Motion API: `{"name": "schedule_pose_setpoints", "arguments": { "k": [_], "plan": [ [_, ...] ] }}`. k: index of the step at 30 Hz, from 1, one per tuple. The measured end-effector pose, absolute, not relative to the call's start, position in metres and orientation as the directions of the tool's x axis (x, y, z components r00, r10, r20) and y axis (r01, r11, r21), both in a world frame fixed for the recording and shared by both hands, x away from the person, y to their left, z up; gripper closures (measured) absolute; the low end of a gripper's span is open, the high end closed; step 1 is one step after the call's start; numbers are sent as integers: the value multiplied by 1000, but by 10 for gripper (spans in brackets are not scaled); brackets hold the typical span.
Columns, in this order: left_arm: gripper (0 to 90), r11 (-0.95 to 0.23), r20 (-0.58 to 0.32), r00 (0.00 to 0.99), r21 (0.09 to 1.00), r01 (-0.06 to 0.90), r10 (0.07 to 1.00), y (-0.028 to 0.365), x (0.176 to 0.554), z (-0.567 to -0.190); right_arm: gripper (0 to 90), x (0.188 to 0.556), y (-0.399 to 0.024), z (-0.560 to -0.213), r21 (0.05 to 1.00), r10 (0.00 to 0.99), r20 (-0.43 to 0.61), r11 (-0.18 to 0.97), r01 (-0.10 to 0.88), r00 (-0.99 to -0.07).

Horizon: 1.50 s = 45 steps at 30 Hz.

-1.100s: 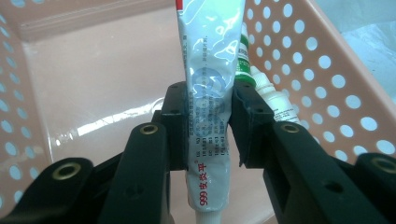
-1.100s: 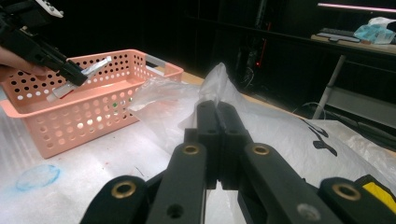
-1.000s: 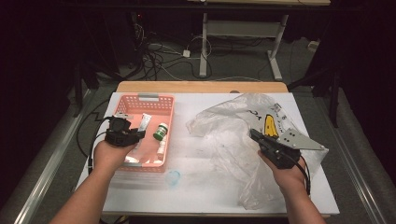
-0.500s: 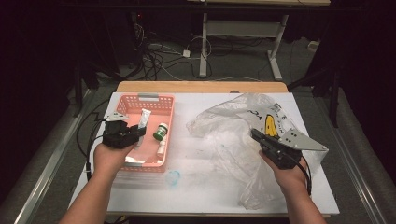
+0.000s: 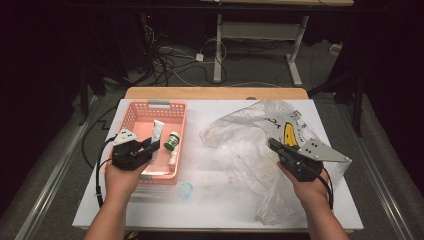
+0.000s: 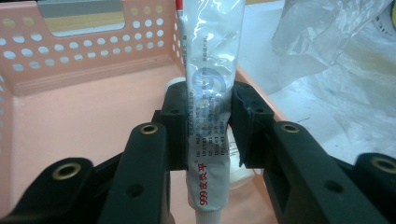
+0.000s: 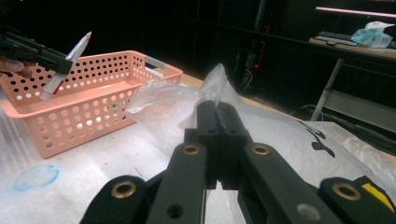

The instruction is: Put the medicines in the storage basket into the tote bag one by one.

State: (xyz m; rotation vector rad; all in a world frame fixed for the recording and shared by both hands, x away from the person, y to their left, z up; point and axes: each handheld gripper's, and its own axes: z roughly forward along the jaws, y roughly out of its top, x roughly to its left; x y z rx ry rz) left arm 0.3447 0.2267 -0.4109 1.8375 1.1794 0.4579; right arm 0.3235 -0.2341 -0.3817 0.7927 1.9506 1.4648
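Note:
My left gripper (image 5: 153, 145) hangs over the near part of a pink perforated basket (image 5: 131, 116), shut on a white printed tube (image 5: 158, 131). In the left gripper view the tube (image 6: 212, 56) stands between the two pads and its cap end points down. A crumpled clear plastic bag (image 5: 245, 132) with a yellow print lies on the right of the table. My right gripper (image 5: 273, 144) rests at the bag, jaws together, and the film (image 7: 168, 100) rises in a peak at the tips (image 7: 217, 109), so a fold seems pinched. The right gripper view has the left gripper (image 7: 39, 52) with the tube far left.
In the basket lie a small green-capped bottle (image 5: 173, 141) and a small white item (image 5: 172, 160). A faint blue ring (image 5: 185, 190) marks the white table (image 5: 220, 210) in front of the basket. Cables and table legs stand on the floor behind.
My left gripper has drifted a little toward the near edge of the table, tube still in it. The right gripper and the bag have stayed put.

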Motion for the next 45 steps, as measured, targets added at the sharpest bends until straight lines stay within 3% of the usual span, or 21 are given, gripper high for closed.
{"name": "schedule_pose_setpoints", "arguments": {
  "k": [6, 21, 34, 45],
  "plan": [
    [678, -184, -113, 491, 836, 517, 864, 222, 340, -411, 900, 323, -232, -382, 966, 740, -95, 230, 118, -666],
    [678, -121, -153, 512, 878, 463, 845, 225, 332, -397, 900, 324, -231, -383, 966, 734, -93, 229, 116, -673],
    [678, -144, -144, 607, 905, 401, 782, 195, 319, -380, 900, 323, -231, -382, 968, 734, -92, 226, 114, -673],
    [678, -185, -144, 670, 900, 395, 728, 167, 316, -386, 900, 322, -230, -381, 968, 732, -96, 227, 109, -674]
  ]
}}
